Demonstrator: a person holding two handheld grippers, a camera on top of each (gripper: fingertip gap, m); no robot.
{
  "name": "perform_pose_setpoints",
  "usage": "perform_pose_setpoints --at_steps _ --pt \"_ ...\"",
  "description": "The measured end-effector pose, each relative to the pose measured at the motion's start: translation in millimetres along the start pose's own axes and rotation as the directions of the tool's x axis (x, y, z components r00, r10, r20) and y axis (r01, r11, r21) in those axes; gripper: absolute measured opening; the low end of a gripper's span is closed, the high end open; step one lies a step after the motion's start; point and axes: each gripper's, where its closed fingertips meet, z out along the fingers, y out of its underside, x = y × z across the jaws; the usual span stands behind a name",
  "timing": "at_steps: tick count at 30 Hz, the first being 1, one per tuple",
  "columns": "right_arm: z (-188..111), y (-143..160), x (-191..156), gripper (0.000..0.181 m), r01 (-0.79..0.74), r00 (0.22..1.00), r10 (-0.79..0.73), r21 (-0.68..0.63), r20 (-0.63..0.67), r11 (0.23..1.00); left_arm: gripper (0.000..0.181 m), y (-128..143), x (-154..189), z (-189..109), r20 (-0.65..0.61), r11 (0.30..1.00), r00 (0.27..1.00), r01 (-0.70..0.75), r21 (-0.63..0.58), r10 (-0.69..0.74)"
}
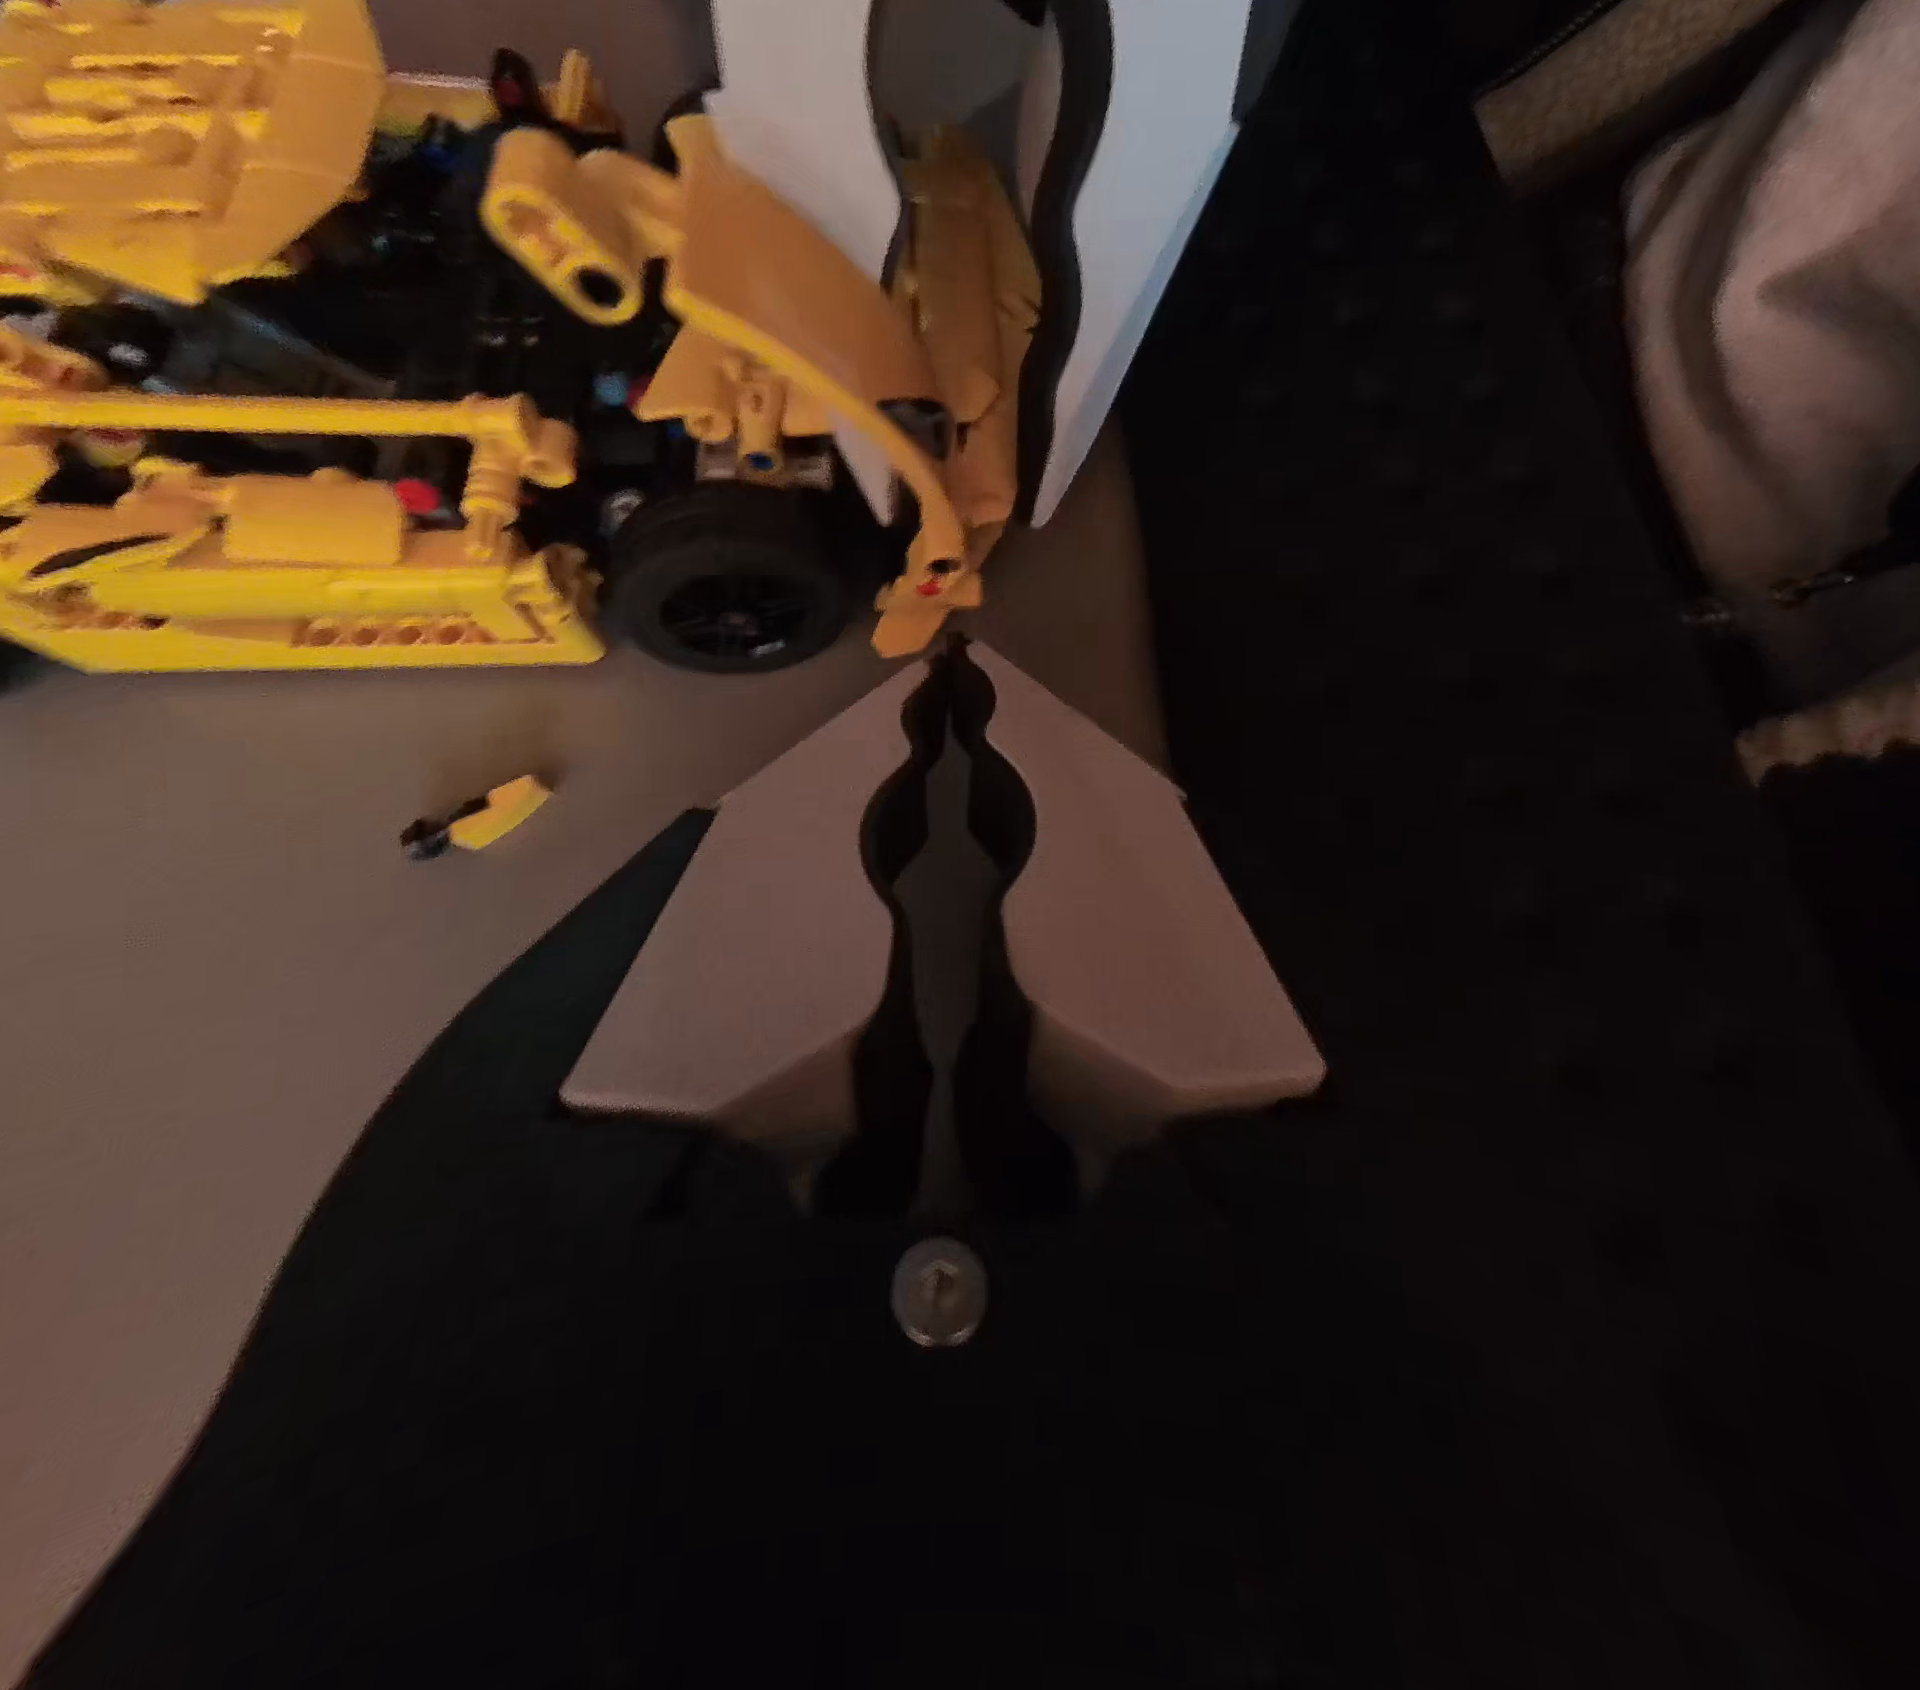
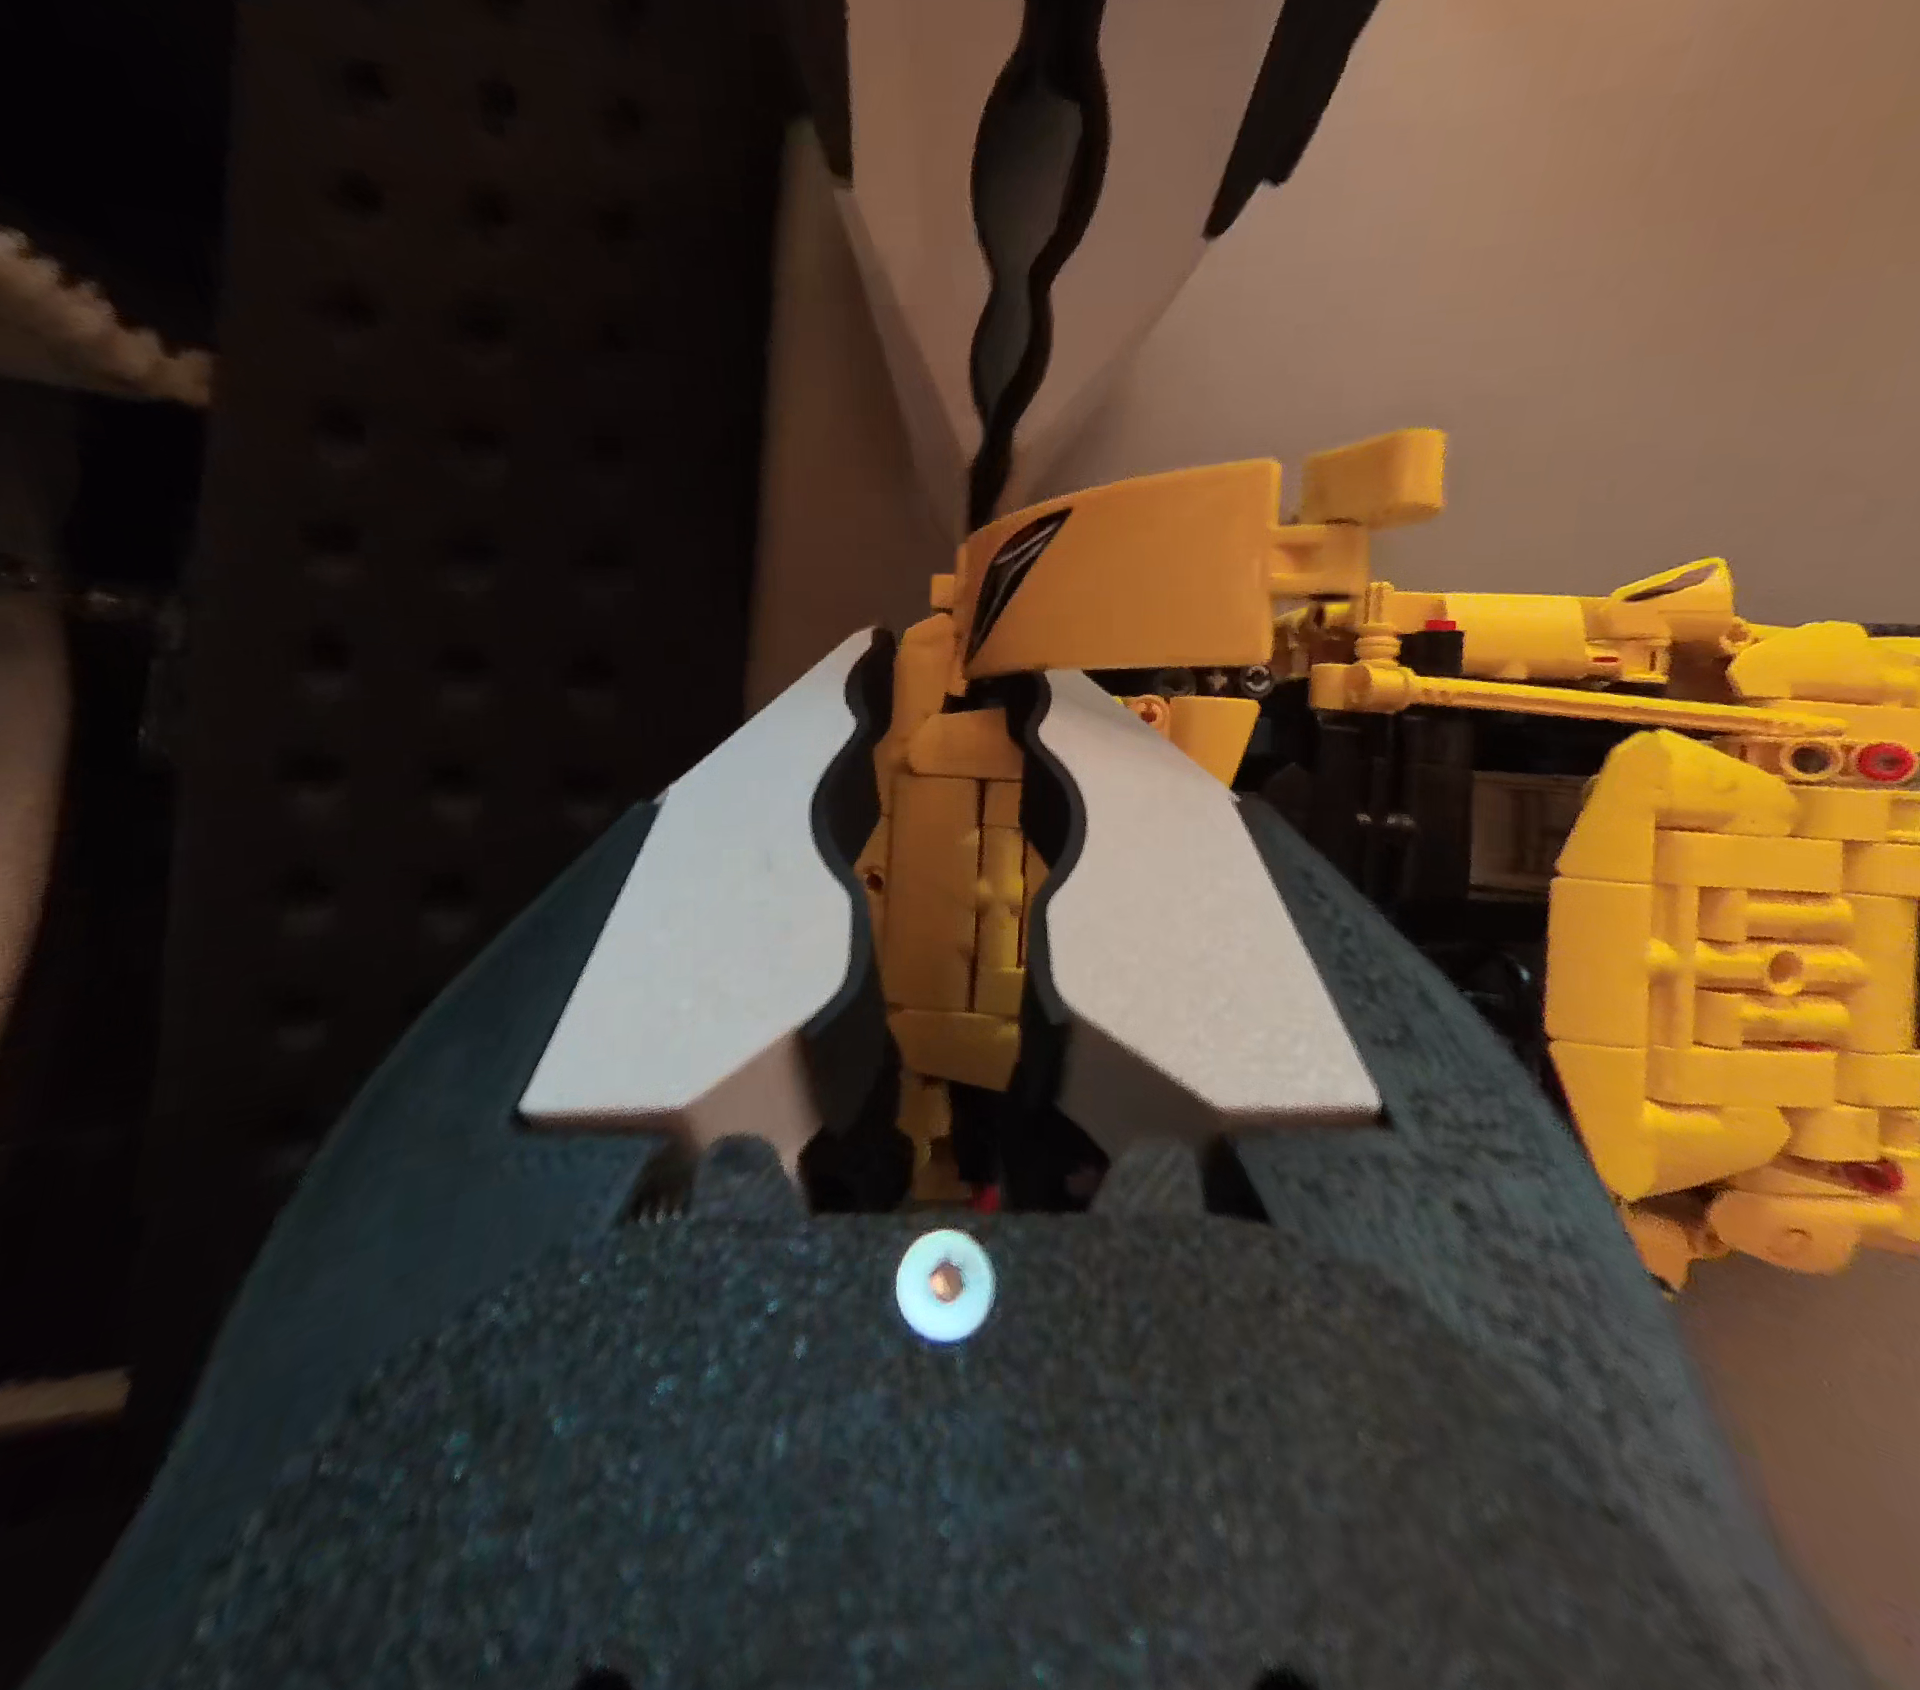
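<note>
Tabletop (image 1: 208, 965): blurred car (image 2: 1714, 965), nose gripper-hidden.

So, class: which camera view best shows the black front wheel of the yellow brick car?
The left wrist view: the black wheel sits unobstructed under the car's yellow body. In the right wrist view the wheel can't be made out; the right gripper covers that end.

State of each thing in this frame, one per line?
Right gripper: shut on the yellow brick car's front end.
Left gripper: jaws closed, tips at the car's nose, holding nothing that shows.
Yellow brick car: part-built, lying on the table.
Front wheel: mounted on the car.
Small yellow-and-black piece: loose on the table, apart from the car.
</note>
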Motion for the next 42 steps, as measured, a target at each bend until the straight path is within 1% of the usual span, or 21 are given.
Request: perform_pose_setpoints --at_steps 3,5,7,8,13,17,19,22,24,26,28,30,32,35,38,40,41,42 --pt "0.4 -0.2 0.9 0.021 0.007 1.0 -0.007 0.002 -0.008 1.0 0.0 1.0 -6.9 -4.7 0.05 1.0 0.999 0.02 0.013 -0.02" --pt "-0.3 -1.2 1.9 0.021 -0.01 1.0 0.01 0.024 0.004 1.0 0.0 -9.2 -6.2 -3.8 0.1 0.998 0.995 -0.034 0.056 0.028" --pt "-0.7 -1.2 2.6 0.02 -0.029 0.999 0.029 0.026 0.016 0.999 0.03 -12.4 -9.3 -0.4 0.173 0.992 0.98 -0.112 0.049 0.102" --pt "-0.7 -1.3 2.7 0.02 -0.03 0.999 0.03 0.024 0.018 0.999 0.031 -11.0 -8.6 2.0 0.185 0.989 0.974 -0.142 0.033 0.134" --pt "-1.5 -1.8 3.2 0.02 -0.045 0.998 0.044 0.035 0.033 0.998 0.03 -11.9 -3.6 7.0 0.167 0.983 0.97 -0.181 0.021 0.175" --pt "-2.0 -2.1 1.9 0.019 -0.061 0.996 0.059 0.031 0.067 0.998 0.016 -13.2 -4.7 13.6 0.19 0.968 0.95 -0.252 -0.003 0.248" --pt "-2.3 -1.3 1.8 0.019 -0.064 0.995 0.062 0.022 0.076 0.998 0.016 -13.7 -4.6 15.7 0.188 0.962 0.944 -0.275 -0.01 0.271" --pt "-1.3 0.3 0.5 0.02 -0.037 0.998 0.036 0.004 0.048 0.999 0.016 -12.7 -3.4 14.6 0.132 0.978 0.969 -0.21 0.001 0.208" --pt "-1.5 1.0 -2.4 0.02 -0.014 0.999 0.015 -0.007 0.031 1.0 0.016 -12.7 -1.0 13.1 0.112 0.977 0.971 -0.212 0.012 0.21" --pt "-2.2 1.1 -4.6 0.02 -0.02 0.999 0.02 -0.013 0.044 1.0 0.016 -12.8 1.5 12.4 0.102 0.975 0.971 -0.22 0.017 0.217" --pt "-1.9 1.1 -4.2 0.02 -0.018 0.999 0.019 -0.021 0.045 1.0 0.016 -12.2 1.3 11.5 0.095 0.977 0.973 -0.214 0.018 0.212" --pt "-3.3 4.4 -4.0 0.018 -0.007 0.999 0.009 -0.042 0.048 0.999 0.016 -3.7 -6.6 4.8 0.122 0.98 0.972 -0.2 -0.014 0.2" --pt "-3.8 5.1 -4.4 0.018 -0.009 0.999 0.011 -0.046 0.052 0.999 0.016 2.2 -15.8 -10.8 0.143 0.989 0.98 -0.144 0.017 0.14" --pt "0.4 1.7 1.9 0.019 -0.018 0.999 0.02 -0.054 0.044 0.998 0.016 -3.7 -7.9 -12.9 0.122 0.989 0.984 -0.138 0.053 0.131" --pt "-0.7 0.1 7.6 0.021 -0.059 0.997 0.059 -0.005 0.052 0.998 0.016 -11.7 -10.7 -19.6 0.15 0.987 0.983 -0.125 0.096 0.11" --pt "-2.2 -3.9 9.3 0.027 -0.101 0.993 0.098 0.048 0.059 0.994 0.015 -19.7 -9.6 -23.8 0.159 0.983 0.982 -0.121 0.139 0.098" --pt "-3.5 -7.9 8.4 0.028 -0.132 0.989 0.125 0.084 0.082 0.988 0.016 -20.7 -8.0 -23.8 0.151 0.983 0.984 -0.115 0.146 0.093" --pt "-5.2 -11.9 7.9 0.028 -0.167 0.982 0.155 0.121 0.106 0.978 0.016 -16.5 -5.9 -20.7 0.131 0.987 0.988 -0.103 0.126 0.087"
